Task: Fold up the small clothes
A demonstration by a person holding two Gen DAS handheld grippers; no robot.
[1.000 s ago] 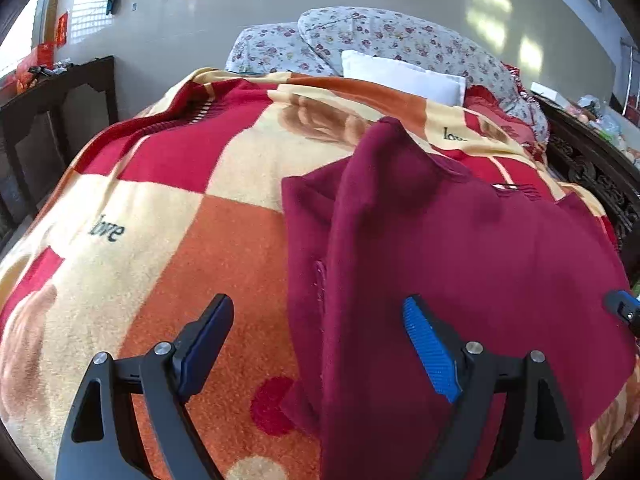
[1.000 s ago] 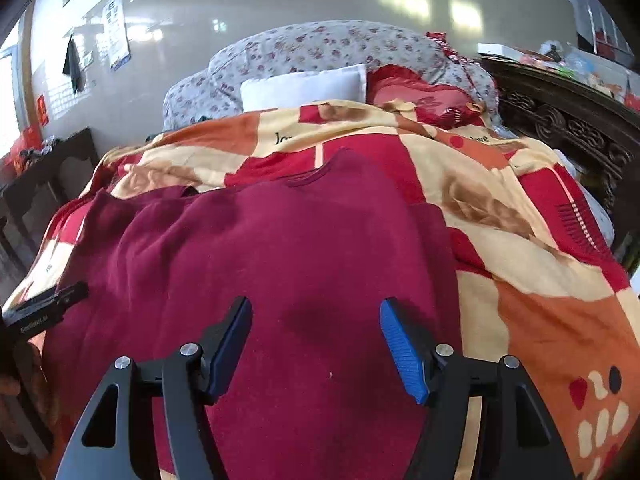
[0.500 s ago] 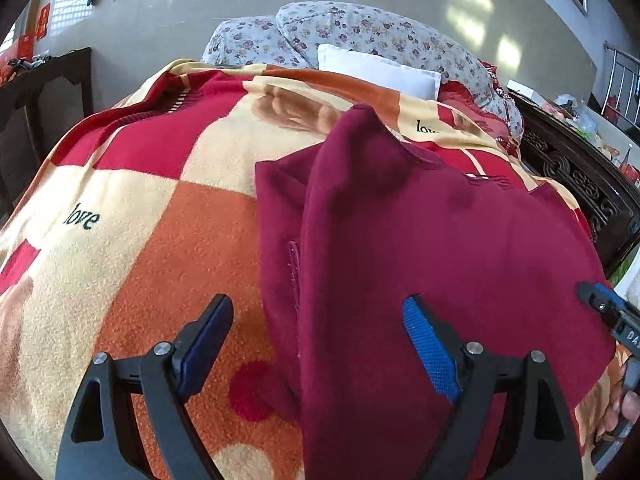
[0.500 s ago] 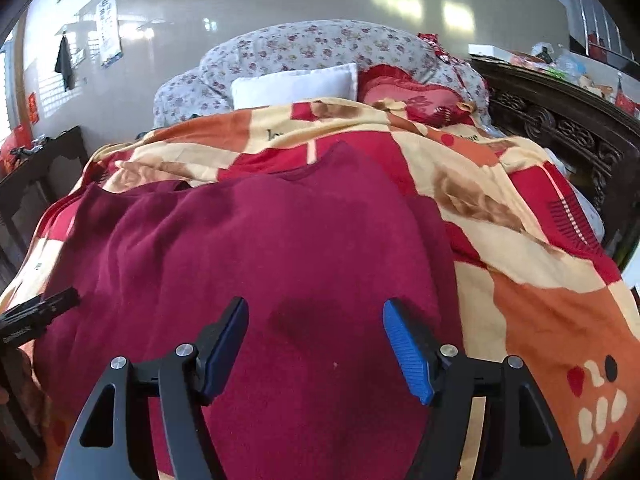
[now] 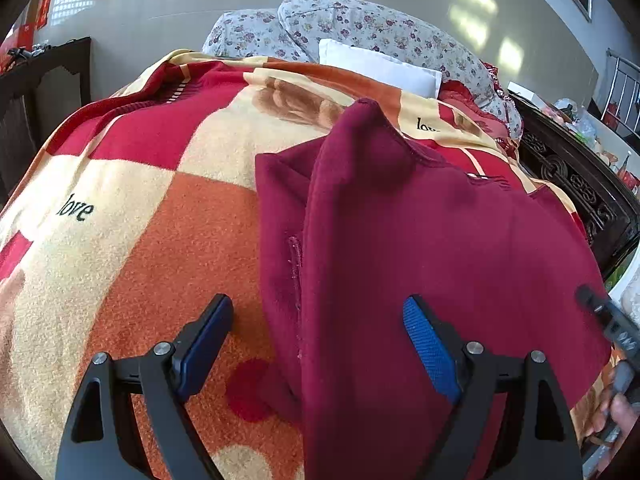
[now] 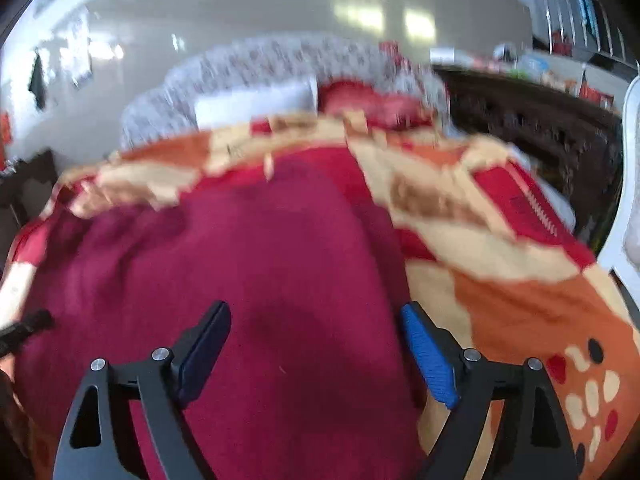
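A dark maroon garment (image 5: 420, 240) lies spread on the bed, its left part folded over onto the body along a raised lengthwise fold. It also fills the right wrist view (image 6: 260, 280), which is blurred. My left gripper (image 5: 316, 340) is open and empty, hovering above the garment's left edge near its hem. My right gripper (image 6: 316, 344) is open and empty above the garment's right side. The right gripper's tip shows at the right edge of the left wrist view (image 5: 608, 320).
A patterned orange, red and cream blanket (image 5: 140, 200) covers the bed. Floral pillows (image 5: 360, 28) and a white pillow (image 5: 380, 66) lie at the head. A dark carved wooden frame (image 5: 580, 184) runs along the right side, dark furniture (image 5: 44, 80) on the left.
Both grippers have shifted toward the right while staying open. The right wrist view has gone blurred from its motion. The garment lies as before.
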